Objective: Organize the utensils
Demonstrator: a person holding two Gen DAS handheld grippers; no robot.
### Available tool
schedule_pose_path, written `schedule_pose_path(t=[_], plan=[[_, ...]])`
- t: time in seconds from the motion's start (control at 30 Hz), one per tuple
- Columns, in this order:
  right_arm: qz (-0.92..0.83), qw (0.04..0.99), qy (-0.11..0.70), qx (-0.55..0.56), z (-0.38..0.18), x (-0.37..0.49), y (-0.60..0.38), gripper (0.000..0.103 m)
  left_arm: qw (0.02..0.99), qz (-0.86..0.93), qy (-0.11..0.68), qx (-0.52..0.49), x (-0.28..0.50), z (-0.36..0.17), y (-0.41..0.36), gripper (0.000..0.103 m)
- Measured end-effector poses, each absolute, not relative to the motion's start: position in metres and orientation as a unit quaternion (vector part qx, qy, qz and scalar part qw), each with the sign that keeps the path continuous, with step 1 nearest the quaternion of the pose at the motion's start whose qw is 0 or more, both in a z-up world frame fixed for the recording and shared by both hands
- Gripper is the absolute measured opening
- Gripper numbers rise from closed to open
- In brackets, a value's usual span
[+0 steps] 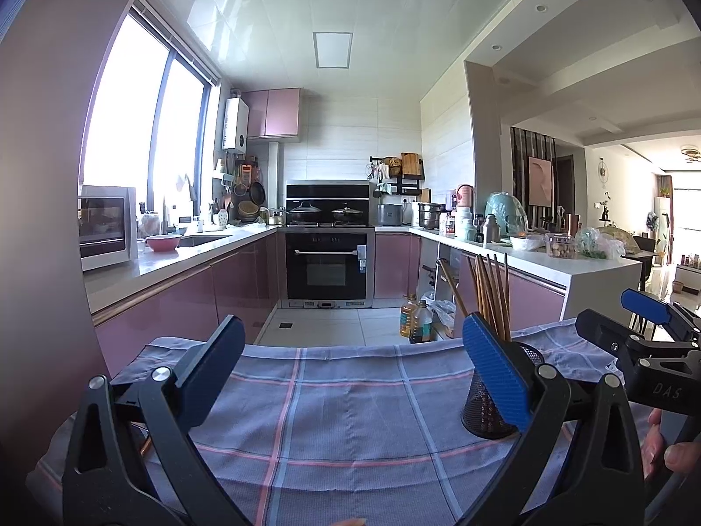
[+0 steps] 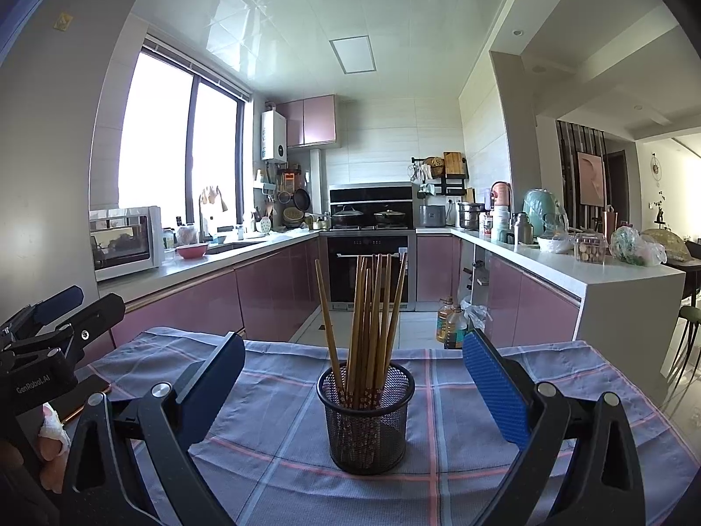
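A pink-cabinet kitchen stretches behind a tabletop covered in a blue checked cloth (image 2: 460, 394). On the cloth, directly ahead of the right tongs (image 2: 352, 388), stands a black mesh cup (image 2: 367, 421) holding a bundle of wooden chopsticks (image 2: 372, 320), upright and fanned. Both right and left tongs (image 1: 350, 370) are spread wide, gripping nothing. The chopsticks look light, stiff and smooth; pinching mid-shaft seems safest, since the cup probably tips easily.

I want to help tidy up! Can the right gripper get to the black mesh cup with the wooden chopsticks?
Probably yes. The right gripper is open and faces the black mesh cup of wooden chopsticks straight on, with only bare checked cloth between them.
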State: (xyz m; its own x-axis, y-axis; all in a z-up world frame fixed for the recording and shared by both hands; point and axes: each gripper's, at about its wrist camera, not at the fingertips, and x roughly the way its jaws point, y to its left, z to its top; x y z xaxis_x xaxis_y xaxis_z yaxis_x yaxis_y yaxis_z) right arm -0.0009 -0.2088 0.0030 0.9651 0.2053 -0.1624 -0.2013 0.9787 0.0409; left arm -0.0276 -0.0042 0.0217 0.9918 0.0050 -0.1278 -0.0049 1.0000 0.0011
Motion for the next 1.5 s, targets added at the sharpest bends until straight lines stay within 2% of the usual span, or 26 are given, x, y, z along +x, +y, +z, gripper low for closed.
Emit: schedule_pose_path(t=[1.5], plan=[[0.102,0.991,0.089,0.014,0.0005,0.0009,-0.2094,0.096,0.998,0.001,0.068,0.0,-0.0298,0.0205,-0.009,0.098]])
